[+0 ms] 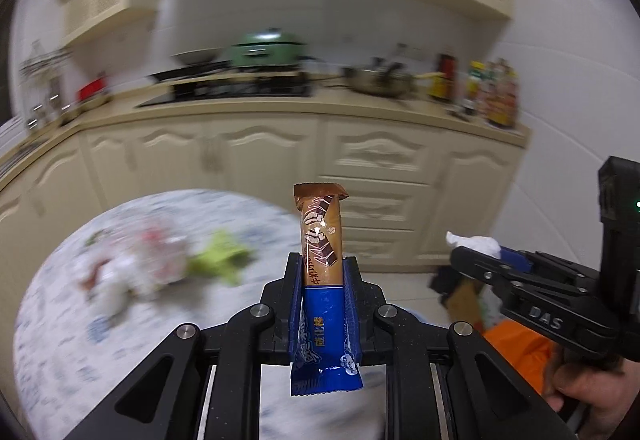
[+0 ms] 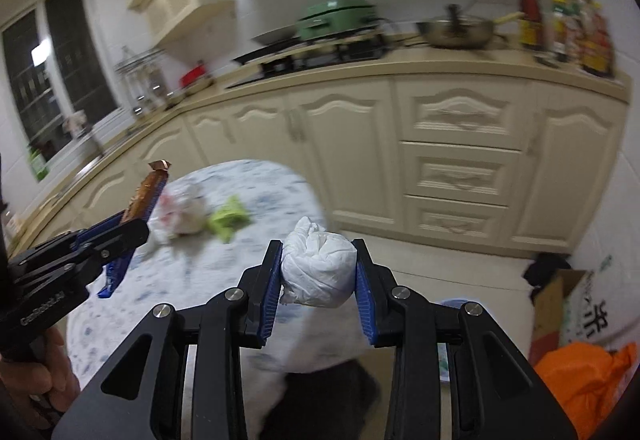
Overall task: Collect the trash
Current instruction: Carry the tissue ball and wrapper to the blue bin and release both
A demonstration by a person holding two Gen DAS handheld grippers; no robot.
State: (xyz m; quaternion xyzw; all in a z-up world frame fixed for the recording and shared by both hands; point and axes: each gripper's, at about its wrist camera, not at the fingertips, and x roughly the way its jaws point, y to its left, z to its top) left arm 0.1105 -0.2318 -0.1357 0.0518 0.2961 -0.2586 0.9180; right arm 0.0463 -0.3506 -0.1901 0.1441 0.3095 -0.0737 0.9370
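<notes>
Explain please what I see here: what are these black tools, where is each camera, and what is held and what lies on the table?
These are two hand-held grippers, each carrying a camera that looks along its fingers. In the left camera's picture, the left gripper is clamped on a brown-and-blue snack wrapper. In the right camera's picture, the right gripper squeezes a crumpled white tissue ball. On the round patterned table lie a green wrapper and some blurred whitish trash.

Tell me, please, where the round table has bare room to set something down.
The round table is bare along its near edge and its far rim toward the cabinets. It is crowded at the middle-left, where the crumpled white trash and green wrapper lie together.
</notes>
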